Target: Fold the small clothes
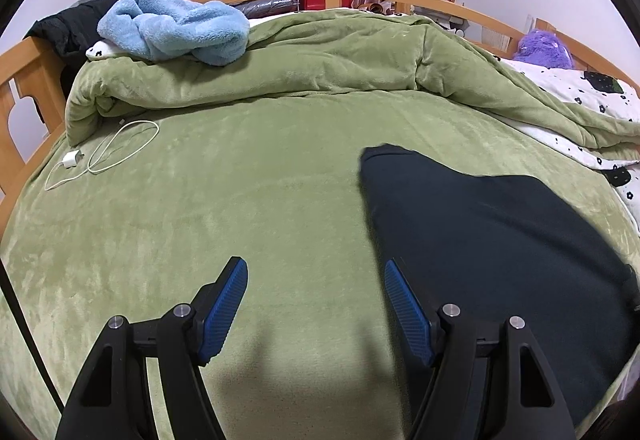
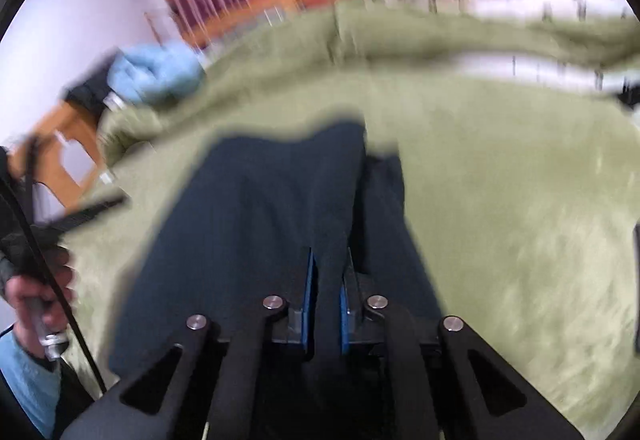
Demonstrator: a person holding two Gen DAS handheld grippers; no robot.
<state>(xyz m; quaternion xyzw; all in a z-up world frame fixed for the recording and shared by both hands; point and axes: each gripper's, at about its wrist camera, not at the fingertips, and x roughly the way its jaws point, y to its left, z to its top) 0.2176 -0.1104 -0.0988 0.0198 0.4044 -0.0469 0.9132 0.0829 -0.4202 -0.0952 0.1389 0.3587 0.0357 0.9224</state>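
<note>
A dark navy garment (image 1: 480, 240) lies on the green blanket (image 1: 240, 199) at the right of the left wrist view. My left gripper (image 1: 316, 268) hovers open over the blanket at the garment's left edge; its right pad (image 1: 404, 304) stands over the cloth edge, and nothing is between the pads. In the blurred right wrist view the same dark garment (image 2: 260, 207) hangs lifted in front of the camera, and my right gripper (image 2: 328, 264) is shut on a fold of it. A hand (image 2: 36, 296) holding the left gripper's handle shows at that view's left edge.
A rolled-back green duvet (image 1: 320, 63) crosses the far side of the bed, with a light blue fleece (image 1: 176, 27) on it. A white charger and cable (image 1: 100, 155) lie at the left. The wooden bed rail (image 1: 24, 87) borders the left and back. A patterned sheet (image 1: 580, 99) lies at the right.
</note>
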